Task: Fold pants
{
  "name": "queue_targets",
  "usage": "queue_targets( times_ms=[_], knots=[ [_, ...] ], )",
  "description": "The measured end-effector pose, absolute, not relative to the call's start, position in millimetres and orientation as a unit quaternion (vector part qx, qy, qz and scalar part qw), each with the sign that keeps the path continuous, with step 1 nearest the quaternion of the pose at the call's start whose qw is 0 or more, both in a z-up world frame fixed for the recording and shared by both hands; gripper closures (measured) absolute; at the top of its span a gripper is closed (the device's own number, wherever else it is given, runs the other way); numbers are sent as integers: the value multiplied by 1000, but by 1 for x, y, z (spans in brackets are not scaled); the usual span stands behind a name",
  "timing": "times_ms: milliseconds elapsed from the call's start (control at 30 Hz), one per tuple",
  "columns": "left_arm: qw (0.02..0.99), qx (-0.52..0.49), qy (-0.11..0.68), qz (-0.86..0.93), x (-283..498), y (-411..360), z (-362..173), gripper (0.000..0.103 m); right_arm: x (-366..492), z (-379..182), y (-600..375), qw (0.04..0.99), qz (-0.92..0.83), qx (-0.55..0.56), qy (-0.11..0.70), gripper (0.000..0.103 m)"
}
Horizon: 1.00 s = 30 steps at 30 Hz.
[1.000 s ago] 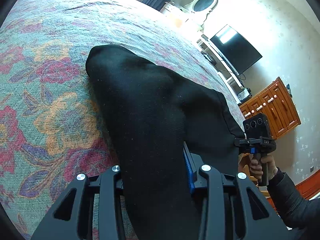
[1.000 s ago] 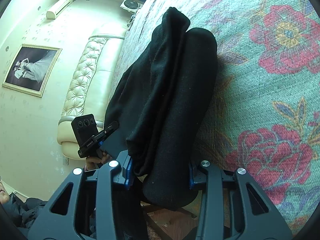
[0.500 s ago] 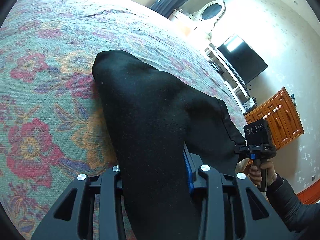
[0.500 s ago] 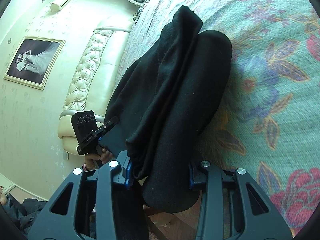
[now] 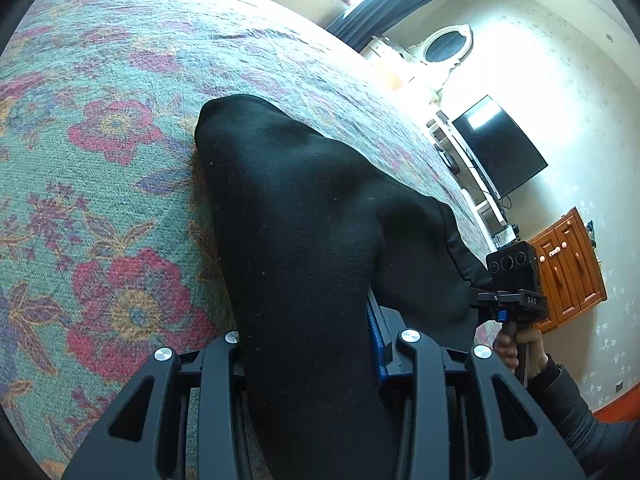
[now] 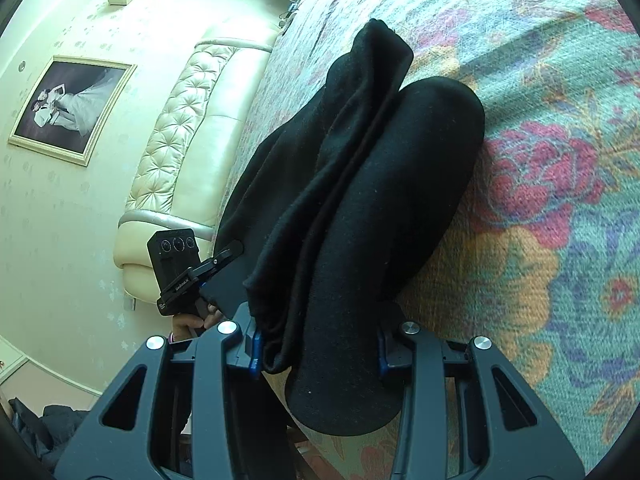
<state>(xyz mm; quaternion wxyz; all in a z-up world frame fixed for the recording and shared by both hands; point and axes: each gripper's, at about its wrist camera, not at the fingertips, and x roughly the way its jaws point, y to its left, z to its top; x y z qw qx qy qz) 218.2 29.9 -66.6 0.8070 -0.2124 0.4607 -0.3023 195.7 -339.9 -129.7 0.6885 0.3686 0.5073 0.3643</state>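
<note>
Black pants (image 5: pixel 304 232) lie doubled over on the floral bedspread (image 5: pixel 100 184), held at their near edge by both grippers. My left gripper (image 5: pixel 310 354) is shut on a thick fold of the pants, which hides the fingertips. My right gripper (image 6: pixel 318 344) is shut on the other end of the pants (image 6: pixel 360 184), with several layers bunched between the blue pads. The right gripper (image 5: pixel 514 292) shows at the right in the left wrist view. The left gripper (image 6: pixel 180 272) shows at the left in the right wrist view.
The bed edge is close below both grippers. A cream padded headboard (image 6: pixel 180 152) and a framed photo (image 6: pixel 68 108) are on the left side. A television (image 5: pixel 498 144) and a wooden cabinet (image 5: pixel 568 264) stand past the foot of the bed.
Both grippers have carried the held edge forward over the bed, so more of the bedspread shows beyond the pants. Both grips stay the same.
</note>
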Motion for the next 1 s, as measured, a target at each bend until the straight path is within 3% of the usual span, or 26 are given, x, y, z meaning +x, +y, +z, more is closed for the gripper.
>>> queue_targets(
  times_ms=[533, 1000],
  knots=[
    [809, -259, 452, -274, 213, 75, -74, 66, 237, -119, -309, 697, 375, 341, 507, 65],
    [804, -237, 454, -303, 188, 75, -79, 54, 218, -130, -324, 695, 362, 343, 518, 69]
  ],
)
